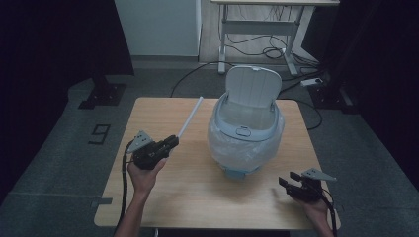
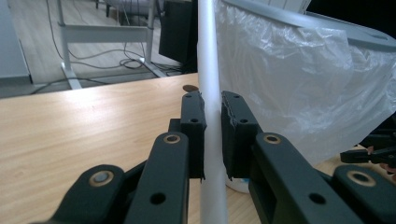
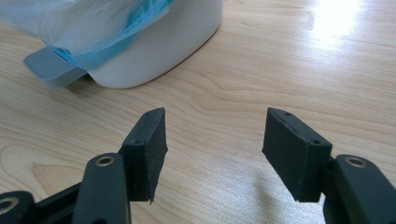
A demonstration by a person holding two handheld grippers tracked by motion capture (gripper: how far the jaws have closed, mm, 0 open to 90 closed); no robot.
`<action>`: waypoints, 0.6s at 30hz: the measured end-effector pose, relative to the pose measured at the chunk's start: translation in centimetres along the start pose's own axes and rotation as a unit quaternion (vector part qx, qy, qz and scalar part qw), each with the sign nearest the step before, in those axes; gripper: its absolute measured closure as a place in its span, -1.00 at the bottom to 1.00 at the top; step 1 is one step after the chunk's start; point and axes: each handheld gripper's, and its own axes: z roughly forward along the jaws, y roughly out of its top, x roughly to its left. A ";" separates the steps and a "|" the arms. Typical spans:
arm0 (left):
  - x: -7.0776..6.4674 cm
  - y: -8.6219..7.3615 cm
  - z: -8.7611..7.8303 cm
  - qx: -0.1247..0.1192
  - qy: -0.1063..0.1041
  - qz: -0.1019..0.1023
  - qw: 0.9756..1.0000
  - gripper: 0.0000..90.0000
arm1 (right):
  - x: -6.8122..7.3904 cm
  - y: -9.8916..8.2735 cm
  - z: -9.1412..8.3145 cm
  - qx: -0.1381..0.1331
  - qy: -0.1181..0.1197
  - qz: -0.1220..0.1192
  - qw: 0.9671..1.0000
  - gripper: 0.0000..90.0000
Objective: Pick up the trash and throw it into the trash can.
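A long white tube slants up and away from my left gripper, which is shut on its lower end at the table's left side. In the left gripper view the white tube stands pinched between the two black pads. A small white pedal bin stands mid-table, lid up, lined with a clear plastic bag. My right gripper rests low near the table's front right corner, open, with bare wood between its pads. The bin's base and grey pedal lie ahead of it.
The wooden table has free room at the front and left. Beyond its far edge stand a desk frame with cables on the floor and dark stands at both sides.
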 end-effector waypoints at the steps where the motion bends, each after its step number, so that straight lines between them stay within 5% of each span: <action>1: -0.1 0.1 0.0 -0.002 -0.001 0.001 1.000 0.78 | 0.0 0.0 0.0 0.001 0.000 -0.001 1.000 -0.13; 18: -1.4 1.5 0.1 -0.019 -0.021 0.013 1.000 0.78 | 0.1 -0.2 0.3 0.009 0.000 -0.006 1.000 -0.13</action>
